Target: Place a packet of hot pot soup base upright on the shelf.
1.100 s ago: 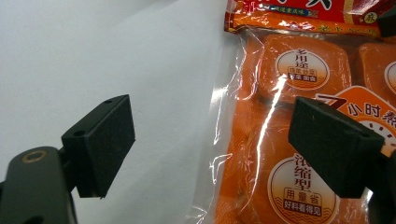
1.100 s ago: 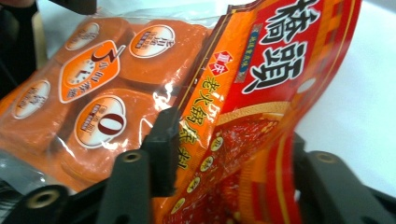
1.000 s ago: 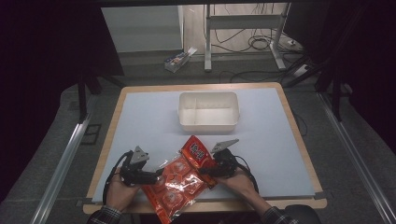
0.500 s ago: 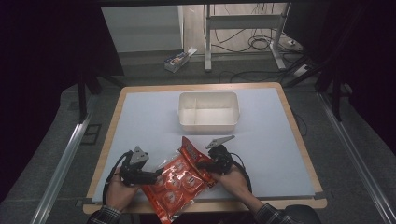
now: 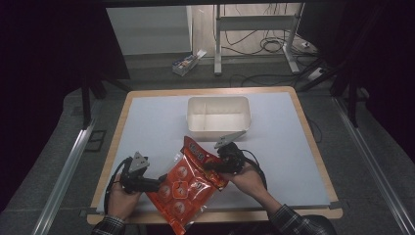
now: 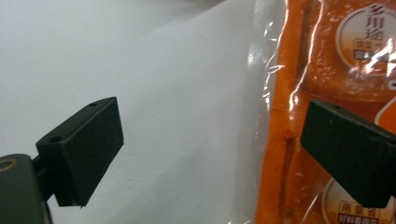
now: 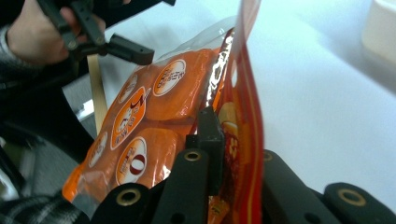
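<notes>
High view: the glossy orange plastic snack bag [image 5: 188, 183], earlier flat, is now lifted at its 1 o'clock edge toward the white rectangular plastic tub [image 5: 219, 117].

Left gripper [image 6: 210, 154] view: jaws just widened, nothing held (bag released).

Right gripper [image 7: 236, 140] view: jaws just clamped on the bag's header.

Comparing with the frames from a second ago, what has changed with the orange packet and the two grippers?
The right gripper closed on the packet near its top edge and lifted that end, so the packet now tilts up toward the tub. The left gripper has just opened wider, its jaws astride the packet's clear edge without pressing it. The left hand, tub and table stayed put.
</notes>
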`<state>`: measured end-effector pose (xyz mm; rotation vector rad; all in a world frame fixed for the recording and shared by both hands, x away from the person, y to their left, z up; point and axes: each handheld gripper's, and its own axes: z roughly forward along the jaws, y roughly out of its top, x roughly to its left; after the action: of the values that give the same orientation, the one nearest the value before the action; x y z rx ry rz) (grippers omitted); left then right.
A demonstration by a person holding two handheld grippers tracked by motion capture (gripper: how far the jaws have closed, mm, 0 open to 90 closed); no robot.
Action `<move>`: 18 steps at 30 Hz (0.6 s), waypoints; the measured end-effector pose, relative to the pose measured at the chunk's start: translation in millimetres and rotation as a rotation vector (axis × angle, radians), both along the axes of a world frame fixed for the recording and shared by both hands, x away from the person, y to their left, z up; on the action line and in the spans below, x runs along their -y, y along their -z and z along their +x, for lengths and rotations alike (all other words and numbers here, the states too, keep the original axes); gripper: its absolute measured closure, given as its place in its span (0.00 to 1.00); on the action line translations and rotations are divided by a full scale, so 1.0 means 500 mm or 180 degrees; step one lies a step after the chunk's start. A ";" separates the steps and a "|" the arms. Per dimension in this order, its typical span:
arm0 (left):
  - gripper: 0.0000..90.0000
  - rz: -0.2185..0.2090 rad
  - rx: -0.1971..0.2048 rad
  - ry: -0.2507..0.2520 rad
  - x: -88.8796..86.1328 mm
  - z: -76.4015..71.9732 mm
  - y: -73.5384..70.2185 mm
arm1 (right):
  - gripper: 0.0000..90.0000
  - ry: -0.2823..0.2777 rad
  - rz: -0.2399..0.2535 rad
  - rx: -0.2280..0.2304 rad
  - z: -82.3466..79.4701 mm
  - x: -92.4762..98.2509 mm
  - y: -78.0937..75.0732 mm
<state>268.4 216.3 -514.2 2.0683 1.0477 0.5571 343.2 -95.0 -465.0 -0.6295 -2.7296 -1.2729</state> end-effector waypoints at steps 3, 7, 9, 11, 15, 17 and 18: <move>0.06 0.0014 0.0008 -0.0012 -0.002 0.001 0.001 | 0.98 -0.0038 -0.0047 0.0043 -0.001 -0.004 -0.023; 0.06 -0.0027 0.0012 -0.0021 -0.004 0.001 0.001 | 0.99 -0.0076 -0.0044 0.0066 0.001 -0.005 -0.049; 0.06 -0.0038 0.0011 -0.0023 -0.004 0.001 0.001 | 0.99 -0.0095 -0.0067 0.0079 0.001 -0.007 -0.062; 0.06 -0.0035 0.0005 -0.0016 -0.004 0.002 0.001 | 0.99 -0.0114 -0.0076 0.0100 0.001 -0.006 -0.074; 0.06 -0.0017 0.0004 -0.0015 -0.004 0.002 0.002 | 0.99 -0.0145 -0.0046 0.0150 0.002 -0.003 -0.102; 0.06 -0.0003 0.0010 -0.0022 -0.003 0.002 0.002 | 0.99 -0.0147 -0.0058 0.0220 0.001 -0.002 -0.116; 0.06 0.0013 0.0004 -0.0017 -0.002 0.002 0.002 | 0.99 -0.0149 -0.0064 0.0248 0.001 0.000 -0.122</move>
<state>269.4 217.5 -515.2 2.0691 1.0525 0.5635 343.7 -94.9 -403.8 -0.5249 -2.8052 -1.2877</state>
